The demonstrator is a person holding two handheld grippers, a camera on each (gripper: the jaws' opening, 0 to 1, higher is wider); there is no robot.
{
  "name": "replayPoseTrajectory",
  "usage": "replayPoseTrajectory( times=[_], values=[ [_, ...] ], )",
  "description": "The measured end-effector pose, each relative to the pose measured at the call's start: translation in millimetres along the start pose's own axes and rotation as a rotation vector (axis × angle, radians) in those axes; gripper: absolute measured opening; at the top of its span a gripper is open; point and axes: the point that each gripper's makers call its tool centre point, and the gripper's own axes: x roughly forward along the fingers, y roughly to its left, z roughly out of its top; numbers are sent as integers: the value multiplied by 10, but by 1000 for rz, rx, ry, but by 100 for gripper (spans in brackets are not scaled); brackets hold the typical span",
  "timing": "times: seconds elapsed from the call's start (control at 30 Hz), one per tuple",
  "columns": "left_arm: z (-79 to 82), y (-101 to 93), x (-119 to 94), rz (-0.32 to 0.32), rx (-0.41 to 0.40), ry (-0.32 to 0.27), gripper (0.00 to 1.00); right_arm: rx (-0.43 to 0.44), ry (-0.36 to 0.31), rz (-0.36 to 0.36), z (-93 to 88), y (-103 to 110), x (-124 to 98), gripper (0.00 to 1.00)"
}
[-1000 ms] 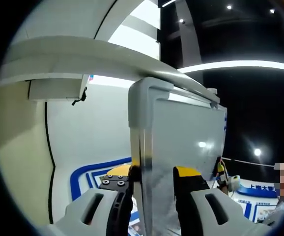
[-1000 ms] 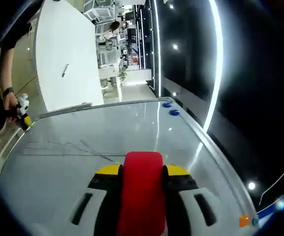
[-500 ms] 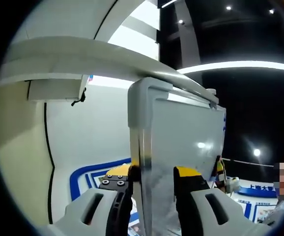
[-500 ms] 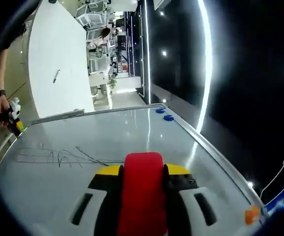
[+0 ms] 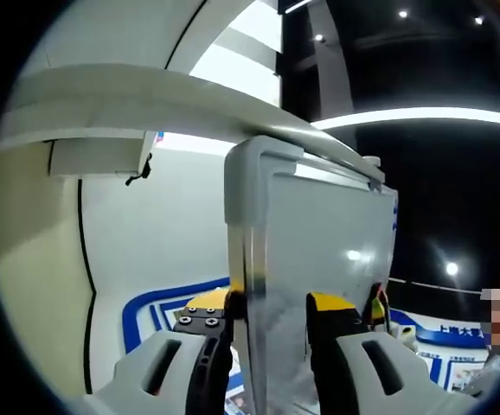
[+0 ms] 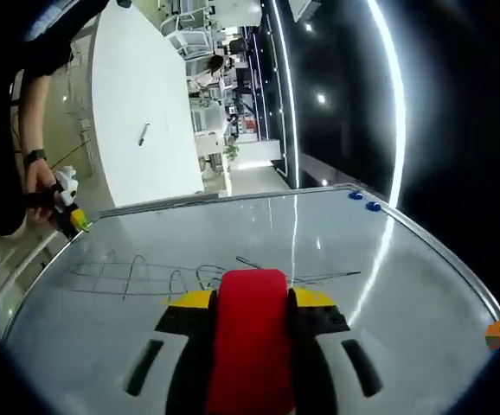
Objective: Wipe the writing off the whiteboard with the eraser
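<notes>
In the right gripper view, the right gripper (image 6: 252,303) is clamped on a red eraser (image 6: 252,337), which is held between the yellow-tipped jaws and runs lengthwise up from the bottom edge toward the board. The eraser's lower end is cut off by the bottom of the view, and whether its far end touches the surface cannot be told. Just beyond it, a whiteboard (image 6: 189,346) spreads across the lower half of the view. Thin dark writing (image 6: 146,277) is drawn across the board in a loose line from left to right, passing behind the top of the eraser; the marks are too faint to read. Two small blue magnets (image 6: 364,201) sit near the far right corner. At the board's left edge, a person's hand (image 6: 38,186) is seen holding the other gripper.

In the left gripper view, the left gripper (image 5: 270,304) is closed on the edge of the whiteboard (image 5: 328,251), which is seen nearly edge-on, standing upright between the jaws with its long axis running up the view. The board's grey plastic corner (image 5: 259,164) is at the top. The board's bottom is hidden behind the jaws.
</notes>
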Motion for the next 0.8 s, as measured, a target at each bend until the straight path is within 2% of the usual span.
replayPoseTrajectory(
  times=[0.03, 0.17, 0.43, 0.73, 0.8],
  values=[
    [0, 0, 0, 0, 0, 0, 36, -1, 0, 1, -3, 19, 0, 27],
    [12, 12, -1, 3, 3, -1, 36, -6, 8, 37, -49, 341, -11, 27],
    [-70, -80, -5, 7, 5, -3, 36, -12, 10, 72, -136, 974, -48, 27],
    [-46, -63, 3, 10, 2, -5, 37, -18, 13, 130, -240, 1836, -89, 27],
    [-47, -62, 4, 9, 4, -3, 36, -13, 17, 170, -268, 2036, -105, 27]
  ],
)
